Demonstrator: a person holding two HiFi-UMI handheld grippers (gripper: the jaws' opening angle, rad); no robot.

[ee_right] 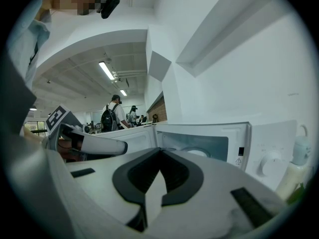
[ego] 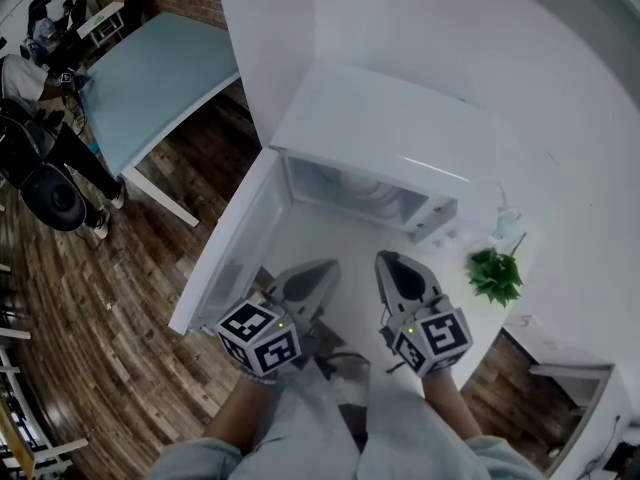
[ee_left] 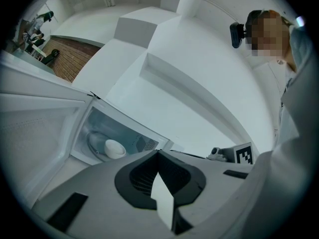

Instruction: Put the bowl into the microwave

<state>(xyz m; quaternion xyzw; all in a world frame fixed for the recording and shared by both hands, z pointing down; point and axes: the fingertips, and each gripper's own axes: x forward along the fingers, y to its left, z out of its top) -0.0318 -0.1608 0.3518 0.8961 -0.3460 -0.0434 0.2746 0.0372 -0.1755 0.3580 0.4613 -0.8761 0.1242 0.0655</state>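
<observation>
A: Status on the bowl?
B: Bowl [ee_left: 114, 148] is inside the microwave [ego: 390, 138], resting on the round tray [ee_left: 97, 144] in the cavity. White, upright. In the left gripper view it's toward the cavity's left side.
A: Door?
B: Door [ego: 228, 260] is wide open, swung out to the left in the head view. Cavity exposed.
A: Tongs, L and R?
B: Left tongs [ego: 328, 266]: pressed together, tips meeting, nothing btwn them. Right tongs [ego: 386, 259]: same, pressed together, empty. Both are held side by side in front of the open cavity, pointing toward it, apart from the bowl.
A: Where's the unit standing?
B: On a white surface [ego: 330, 233], backed by a white wall [ego: 450, 48]. A knob [ee_right: 271, 164] is on the panel right of the cavity, per the right gripper view.
A: Anything else nearby?
B: Small green plant [ego: 497, 274] on the surface, just right of the microwave. Blue-grey table [ego: 150, 78] well off to the left, standing on a wood floor [ego: 90, 308]. Several persons are in the bkgd beyond it; too small for detail.
</observation>
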